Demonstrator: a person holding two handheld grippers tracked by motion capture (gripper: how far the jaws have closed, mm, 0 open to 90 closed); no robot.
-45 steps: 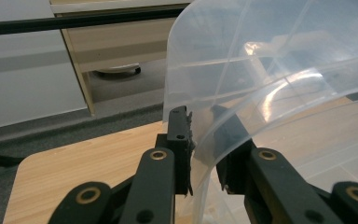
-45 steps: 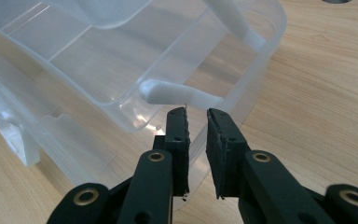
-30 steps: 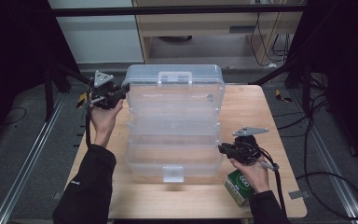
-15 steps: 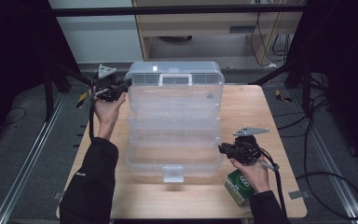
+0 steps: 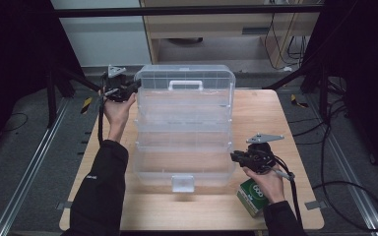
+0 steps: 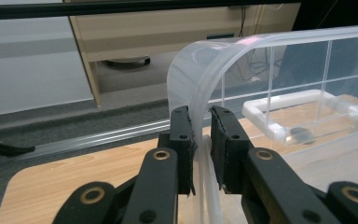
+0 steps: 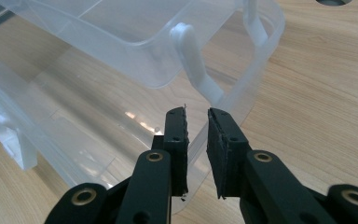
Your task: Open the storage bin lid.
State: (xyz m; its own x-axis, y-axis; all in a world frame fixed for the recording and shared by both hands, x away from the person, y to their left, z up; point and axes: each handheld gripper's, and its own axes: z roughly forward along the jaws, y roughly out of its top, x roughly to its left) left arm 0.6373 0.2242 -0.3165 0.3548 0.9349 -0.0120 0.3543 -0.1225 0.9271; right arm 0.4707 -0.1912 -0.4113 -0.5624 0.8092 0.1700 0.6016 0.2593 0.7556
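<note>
Nearest the person, at the table's (image 5: 295, 123) front right corner, a green box (image 5: 252, 195) lies just under the right hand (image 5: 267, 181). Just beyond it the right gripper (image 5: 234, 157) clamps the thin clear wall of the storage box (image 5: 184, 123) at its near right corner; in the right gripper view the wall (image 7: 200, 140) runs between the two black jaws, which press in on it from either side.

The storage box is a clear plastic tiered organiser, opened out in steps along the middle of the wooden table. Its near tray (image 5: 182, 164) has a small white latch (image 5: 182, 182) at the front edge and looks empty; the wood shows through the bottom. The middle tiers likewise show nothing inside.

Farthest off, the lid (image 5: 184, 78) with its white handle (image 5: 186, 84) stands raised at the back. The left gripper (image 5: 137, 86) grips the lid's far left corner; in the left gripper view the curved clear rim (image 6: 200, 116) passes between the jaws, held fast.

Compared with a second ago, the left hand (image 5: 117, 109) has carried its corner farther from the person, and the lid stands taller and more upright. The right gripper and the near tray have not shifted.
</note>
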